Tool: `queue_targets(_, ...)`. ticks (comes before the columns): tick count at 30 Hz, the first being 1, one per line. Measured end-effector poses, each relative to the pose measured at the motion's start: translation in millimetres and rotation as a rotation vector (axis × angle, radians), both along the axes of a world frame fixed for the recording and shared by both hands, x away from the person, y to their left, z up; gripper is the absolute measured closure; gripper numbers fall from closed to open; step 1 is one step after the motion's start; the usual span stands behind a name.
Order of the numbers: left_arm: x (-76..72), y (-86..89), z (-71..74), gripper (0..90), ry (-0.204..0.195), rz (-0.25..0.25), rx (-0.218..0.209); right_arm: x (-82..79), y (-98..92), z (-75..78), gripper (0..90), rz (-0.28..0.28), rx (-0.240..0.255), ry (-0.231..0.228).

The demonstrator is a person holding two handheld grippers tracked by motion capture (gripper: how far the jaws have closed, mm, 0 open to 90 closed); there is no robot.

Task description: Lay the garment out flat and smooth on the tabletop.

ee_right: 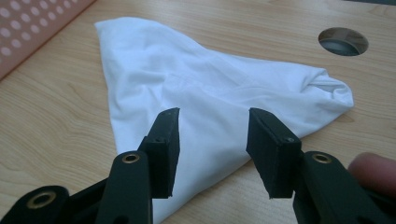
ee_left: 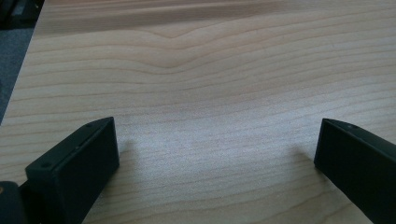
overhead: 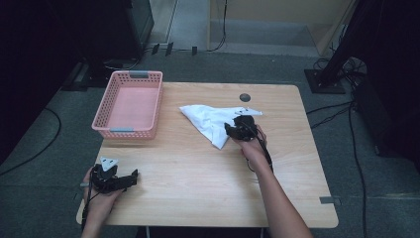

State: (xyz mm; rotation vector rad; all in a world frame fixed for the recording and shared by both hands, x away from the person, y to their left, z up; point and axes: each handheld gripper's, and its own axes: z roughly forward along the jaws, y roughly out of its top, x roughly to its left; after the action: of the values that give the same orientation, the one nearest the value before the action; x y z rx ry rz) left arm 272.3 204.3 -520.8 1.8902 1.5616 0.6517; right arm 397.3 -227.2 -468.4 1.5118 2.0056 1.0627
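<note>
Right tongs poised over the white cloth, left tongs idle on the desk.

The white cloth (overhead: 210,121) lies crumpled toward the far right part of the desk (overhead: 198,168), near its round cable hole (ee_right: 343,41). The right tongs (ee_right: 214,128) hang over the cloth's near corner, half spread and pinching nothing. The left tongs (ee_left: 217,144) rest spread wide at the desk's near left corner. A pink basket (overhead: 130,104) sits at the far left corner.
</note>
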Motion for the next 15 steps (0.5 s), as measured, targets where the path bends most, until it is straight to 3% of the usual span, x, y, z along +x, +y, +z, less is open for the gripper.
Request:
queue_targets(5, 0.0, -0.1, 0.0, 0.0, 0.0, 0.001, -0.001, 11.8, 4.3, -12.1, 60.3, -0.027, 0.005, 0.025)
queue_targets(14, 0.0, -0.1, 0.0, 0.0, 0.0, 0.0, -0.001, 20.8, 19.5, -29.1, 58.3, -0.029, -0.024, 0.061)
queue_targets(15, -0.1, -0.1, 0.0, 0.0, 0.0, 0.0, -0.001, 21.5, 22.1, -33.6, 58.0, -0.031, -0.045, 0.072)
